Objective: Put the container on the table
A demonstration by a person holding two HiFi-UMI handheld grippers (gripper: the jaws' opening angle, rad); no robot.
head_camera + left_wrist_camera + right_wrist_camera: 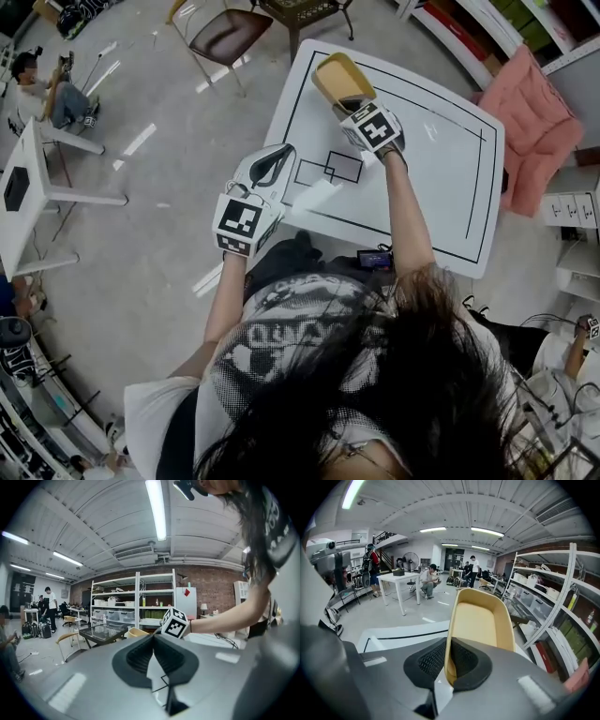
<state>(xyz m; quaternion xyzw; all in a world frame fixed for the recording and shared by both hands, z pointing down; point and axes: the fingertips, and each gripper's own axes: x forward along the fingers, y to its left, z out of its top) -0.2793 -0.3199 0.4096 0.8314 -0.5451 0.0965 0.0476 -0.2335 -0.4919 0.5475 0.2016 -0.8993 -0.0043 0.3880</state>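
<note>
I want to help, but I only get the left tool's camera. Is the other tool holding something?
Observer: Yes. The right tool is shut on the rim of a tan container.
Operator: Is there stuff inside it?
Observer: No, the right gripper view shows it empty.
Operator: Where is it?
Observer: In the head view it is over the far corner of the white table, near a chair. I can't tell whether it touches the table.
</note>
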